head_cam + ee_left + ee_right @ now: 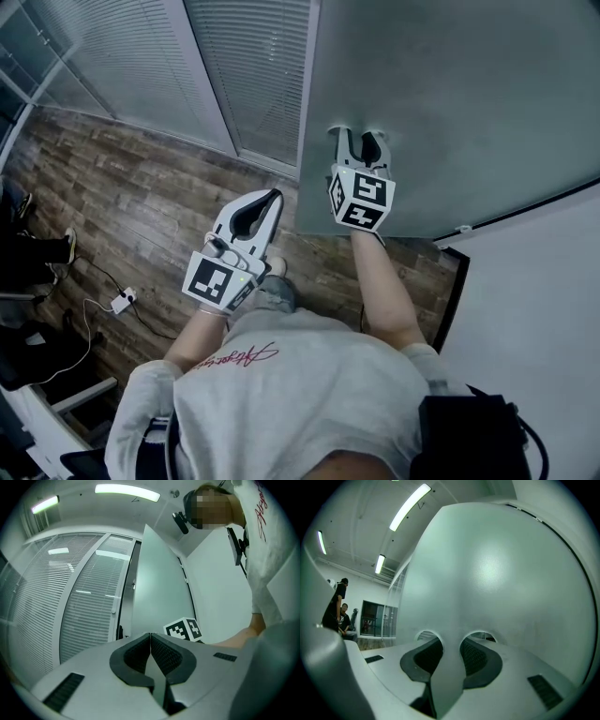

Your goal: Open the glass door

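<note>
Frosted grey-green glass door (450,94) straight ahead, standing at an angle to the plain white wall (534,281) on its right, free left edge close to the grey slatted blinds (253,66). Right hand-held gripper (361,141) set against the door's face, well inside that left edge. Jaws moderately apart, both tips touching the glass, nothing clamped between them, only the frosted surface showing through the gap. Left hand-held gripper (267,199) lower and further left, clear of the door, above the dark wooden plank floor (141,206). Jaws pressed together, ribbed pads meeting, empty. Small white power strip (122,301) with its cable on the floor at far left.
</note>
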Action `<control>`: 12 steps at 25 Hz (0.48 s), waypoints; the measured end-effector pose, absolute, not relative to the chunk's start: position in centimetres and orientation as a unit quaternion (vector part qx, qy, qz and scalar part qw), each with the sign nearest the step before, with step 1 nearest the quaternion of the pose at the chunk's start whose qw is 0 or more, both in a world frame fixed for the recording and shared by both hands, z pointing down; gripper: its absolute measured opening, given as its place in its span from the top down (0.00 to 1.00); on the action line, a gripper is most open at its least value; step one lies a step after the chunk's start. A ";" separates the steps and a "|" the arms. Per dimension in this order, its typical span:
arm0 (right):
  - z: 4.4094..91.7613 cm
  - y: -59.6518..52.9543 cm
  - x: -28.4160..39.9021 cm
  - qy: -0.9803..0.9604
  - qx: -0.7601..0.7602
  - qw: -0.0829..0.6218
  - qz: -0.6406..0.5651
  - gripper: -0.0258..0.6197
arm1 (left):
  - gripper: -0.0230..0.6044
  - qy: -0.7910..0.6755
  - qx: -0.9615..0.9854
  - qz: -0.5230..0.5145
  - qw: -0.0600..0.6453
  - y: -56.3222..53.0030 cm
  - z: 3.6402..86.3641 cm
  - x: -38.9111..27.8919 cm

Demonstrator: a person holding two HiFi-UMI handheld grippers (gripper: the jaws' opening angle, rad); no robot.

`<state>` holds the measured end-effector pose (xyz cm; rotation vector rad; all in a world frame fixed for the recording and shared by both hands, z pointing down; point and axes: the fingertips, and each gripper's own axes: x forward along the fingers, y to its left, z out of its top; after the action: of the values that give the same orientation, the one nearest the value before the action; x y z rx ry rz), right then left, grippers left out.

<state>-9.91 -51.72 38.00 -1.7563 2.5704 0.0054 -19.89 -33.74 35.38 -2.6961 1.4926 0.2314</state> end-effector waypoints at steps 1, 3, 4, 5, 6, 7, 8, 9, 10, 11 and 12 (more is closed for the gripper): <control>37.9 -51.2 -9.9 0.828 -0.561 0.014 0.002 0.77 | 0.94 0.487 -0.870 0.075 0.026 -33.2 35.3 -19.8; 37.9 -50.1 -10.0 0.832 -0.555 0.013 0.002 0.77 | 0.94 0.495 -0.865 0.077 0.026 -31.9 35.2 -19.6; 37.8 -49.4 -10.0 0.834 -0.552 0.012 0.002 0.77 | 0.94 0.499 -0.863 0.077 0.027 -31.1 35.1 -19.6; 37.8 -48.8 -10.1 0.835 -0.550 0.012 0.002 0.77 | 0.94 0.502 -0.861 0.077 0.028 -30.5 35.0 -19.6; 37.8 -48.2 -10.1 0.837 -0.547 0.012 0.003 0.77 | 0.94 0.505 -0.859 0.078 0.030 -29.8 34.9 -19.6; 37.7 -47.6 -10.0 0.839 -0.545 0.012 0.003 0.77 | 0.94 0.508 -0.857 0.078 0.031 -29.2 34.8 -19.6; 37.7 -47.0 -10.0 0.840 -0.542 0.012 0.004 0.77 | 0.93 0.511 -0.856 0.078 0.032 -28.7 34.7 -19.6; 37.7 -46.4 -10.0 0.841 -0.540 0.012 0.004 0.77 | 0.94 0.513 -0.855 0.078 0.033 -28.1 34.7 -19.6; 37.7 -45.9 -9.9 0.842 -0.539 0.011 0.004 0.77 | 0.94 0.513 -0.854 0.078 0.034 -27.6 34.5 -19.6; 37.6 -45.4 -9.8 0.843 -0.538 0.011 0.004 0.77 | 0.93 0.513 -0.854 0.078 0.036 -27.2 34.4 -19.5; 37.6 -44.9 -9.8 0.843 -0.538 0.011 0.004 0.77 | 0.94 0.511 -0.855 0.079 0.038 -26.8 34.2 -19.5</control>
<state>-9.76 -44.93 37.61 -1.6769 2.6307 0.0110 -19.52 -26.80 34.22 -2.6225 1.5687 0.2422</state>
